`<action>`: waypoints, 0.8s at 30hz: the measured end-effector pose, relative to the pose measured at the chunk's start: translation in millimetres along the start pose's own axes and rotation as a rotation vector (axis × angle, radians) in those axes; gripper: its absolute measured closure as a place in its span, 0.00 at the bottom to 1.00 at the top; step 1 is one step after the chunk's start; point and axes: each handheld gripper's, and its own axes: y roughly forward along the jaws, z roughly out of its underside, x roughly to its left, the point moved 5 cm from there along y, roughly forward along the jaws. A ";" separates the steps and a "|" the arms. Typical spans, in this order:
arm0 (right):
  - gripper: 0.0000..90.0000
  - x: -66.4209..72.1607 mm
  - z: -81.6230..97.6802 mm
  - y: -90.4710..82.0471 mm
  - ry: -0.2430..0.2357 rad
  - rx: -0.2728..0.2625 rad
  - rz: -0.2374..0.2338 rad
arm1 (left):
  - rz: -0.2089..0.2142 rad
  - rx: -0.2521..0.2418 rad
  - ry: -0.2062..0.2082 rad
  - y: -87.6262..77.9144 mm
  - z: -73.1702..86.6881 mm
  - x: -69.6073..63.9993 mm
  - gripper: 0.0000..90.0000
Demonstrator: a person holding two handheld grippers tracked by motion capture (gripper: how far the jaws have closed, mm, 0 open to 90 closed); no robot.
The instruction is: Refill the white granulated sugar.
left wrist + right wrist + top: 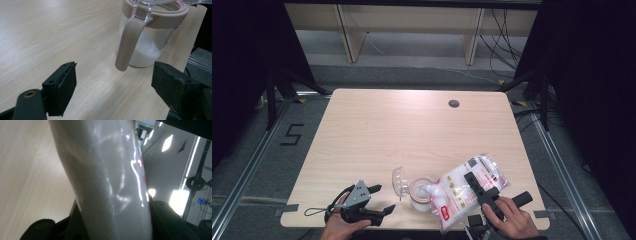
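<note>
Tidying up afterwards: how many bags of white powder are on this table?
1: the bag is clamped in the right gripper at the near right edge, tipped over the open jar. None hidden that I can see.

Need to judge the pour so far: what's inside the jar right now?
The jar holds a low layer of white granules at the bottom. From above, the tilted bag in the right gripper covers part of its mouth.
</note>
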 end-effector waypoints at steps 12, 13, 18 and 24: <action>0.75 -3.7 -1.2 -2.0 -0.001 -0.016 0.013 | 0.003 0.002 0.018 -0.3 -0.2 1.2 0.22; 0.75 -3.9 -1.0 -2.3 -0.002 -0.015 0.014 | 0.003 0.001 0.018 -0.3 -0.2 1.3 0.22; 0.75 -4.3 0.0 -3.4 0.006 -0.005 0.015 | 0.003 -0.001 0.018 -0.4 -0.3 1.3 0.22; 0.75 -2.9 -0.4 -2.8 0.013 -0.010 0.011 | 0.006 -0.003 0.018 -0.4 -0.5 1.2 0.22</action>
